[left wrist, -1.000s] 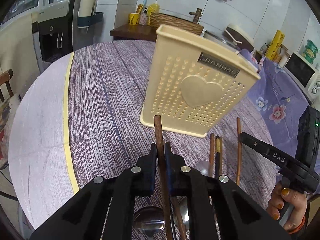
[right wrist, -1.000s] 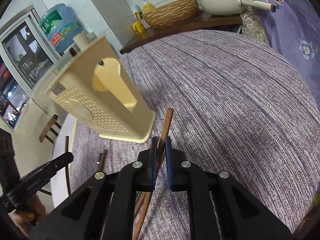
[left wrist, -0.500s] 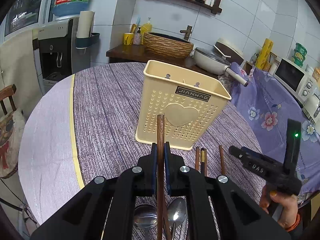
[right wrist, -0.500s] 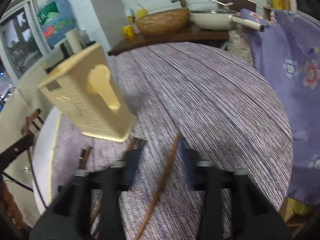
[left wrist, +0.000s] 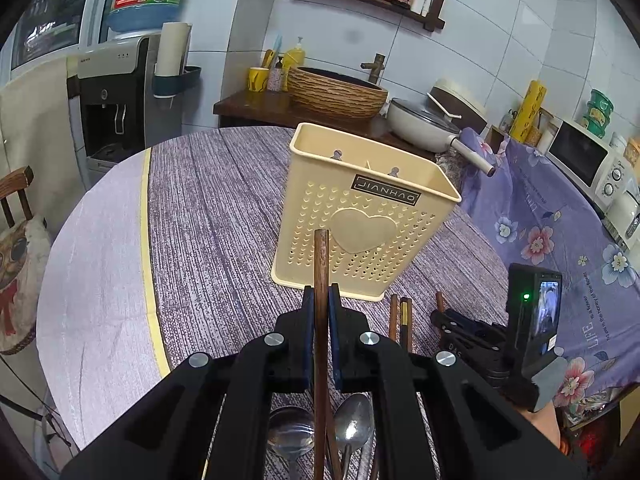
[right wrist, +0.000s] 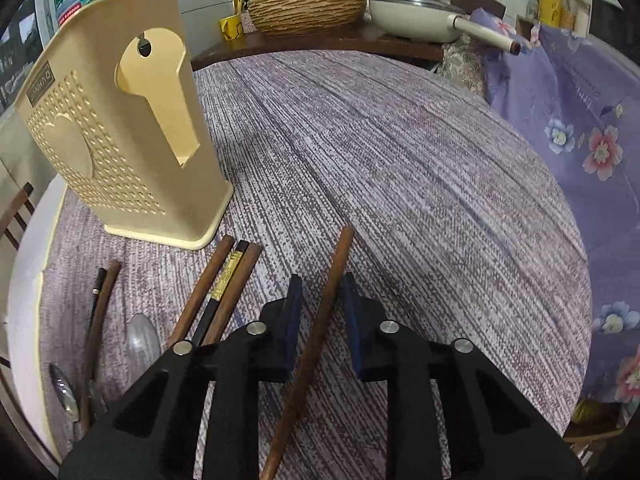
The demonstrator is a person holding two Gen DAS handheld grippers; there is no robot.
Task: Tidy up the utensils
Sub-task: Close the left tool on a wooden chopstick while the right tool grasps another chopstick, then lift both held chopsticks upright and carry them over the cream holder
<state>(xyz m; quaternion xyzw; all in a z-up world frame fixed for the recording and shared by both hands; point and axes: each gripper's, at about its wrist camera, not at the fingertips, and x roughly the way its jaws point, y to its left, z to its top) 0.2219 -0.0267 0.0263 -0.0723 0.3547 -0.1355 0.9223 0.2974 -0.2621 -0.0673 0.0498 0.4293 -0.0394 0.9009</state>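
The right tongs point(right wrist: 322, 306), clamped on a brown chopstick point(right wrist: 320, 320) a second ago, now stand spread with that stick lying loose on the desk point(right wrist: 400, 160) between the jaws. The left tongs point(left wrist: 321, 312) stay pinched on another chopstick point(left wrist: 321, 264), its tip raised before the cream utensil holder point(left wrist: 360, 216). That one looks ready for the holder; the released one probably needs regripping.

Two black handheld grippers with blue-padded fingers.

The left gripper point(left wrist: 321, 304) has matte black angular arms, silver round screws at ten and two o'clock, and dark blue finger pads point(left wrist: 307, 320). The right gripper point(right wrist: 321, 300) matches; seen from the left, it carries a small screen, a green light and white "DAS" lettering.
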